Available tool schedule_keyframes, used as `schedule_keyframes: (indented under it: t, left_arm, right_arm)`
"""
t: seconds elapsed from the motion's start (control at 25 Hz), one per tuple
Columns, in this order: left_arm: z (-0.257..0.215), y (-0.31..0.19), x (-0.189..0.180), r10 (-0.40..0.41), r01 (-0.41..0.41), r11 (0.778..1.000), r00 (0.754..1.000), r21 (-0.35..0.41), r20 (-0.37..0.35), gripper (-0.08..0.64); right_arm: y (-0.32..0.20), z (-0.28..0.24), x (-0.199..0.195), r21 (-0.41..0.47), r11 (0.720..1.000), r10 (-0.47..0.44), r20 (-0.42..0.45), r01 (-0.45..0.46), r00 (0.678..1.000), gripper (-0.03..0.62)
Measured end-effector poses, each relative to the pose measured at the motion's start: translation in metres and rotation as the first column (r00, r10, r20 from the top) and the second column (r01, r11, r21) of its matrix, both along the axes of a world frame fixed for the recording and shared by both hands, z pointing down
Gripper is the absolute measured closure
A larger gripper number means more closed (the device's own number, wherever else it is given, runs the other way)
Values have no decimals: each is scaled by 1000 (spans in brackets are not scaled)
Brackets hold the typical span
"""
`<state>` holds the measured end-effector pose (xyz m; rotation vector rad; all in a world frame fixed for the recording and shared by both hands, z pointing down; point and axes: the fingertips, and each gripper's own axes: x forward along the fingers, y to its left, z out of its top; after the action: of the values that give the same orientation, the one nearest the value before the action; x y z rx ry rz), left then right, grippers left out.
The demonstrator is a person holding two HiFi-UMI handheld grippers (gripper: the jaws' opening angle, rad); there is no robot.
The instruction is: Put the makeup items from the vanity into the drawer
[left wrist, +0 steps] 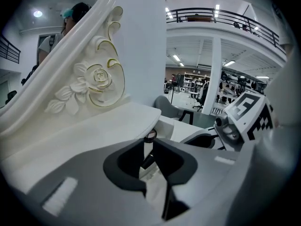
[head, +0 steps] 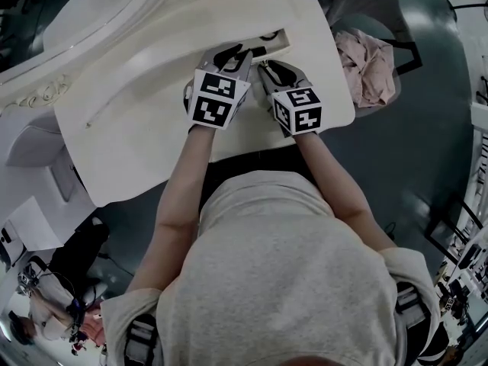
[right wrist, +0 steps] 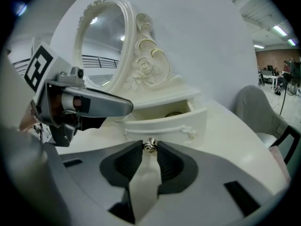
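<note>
- Left gripper (head: pixel 238 58) is clamped on a slim makeup item (left wrist: pixel 147 149), held just short of the drawer (right wrist: pixel 164 121).
- Right gripper (right wrist: pixel 150 150) is pinched on a small silvery knob (right wrist: pixel 150 145), apparently the drawer's pull, and seems to be holding the drawer open.
- Step in hand, as I judge it: carrying the item over to the drawer.
- Next move calls for bringing it above the opening, lowering it and letting go.
- The item is thin, pale near its ringed top and dark lower down; its kind is unclear.
- Something round (right wrist: pixel 174 113) already lies inside the drawer.
</note>
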<state>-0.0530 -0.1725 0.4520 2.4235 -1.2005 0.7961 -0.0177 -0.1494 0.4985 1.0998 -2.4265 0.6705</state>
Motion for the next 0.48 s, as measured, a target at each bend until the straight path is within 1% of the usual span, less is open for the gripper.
schedule_keyframes:
  t: [0.2,0.48]
  left_arm:
    - [0,4,-17,-34,34,999,999,8,-13,543]
    - [10,13,-33,-74,73,997,996,-20,-40,551]
  right_arm:
    - [-6,-2,0,7,1000,5,-4,-5,1000,489]
    - [-23,-4,-7,15,1000,-2,-10,2,1000,489]
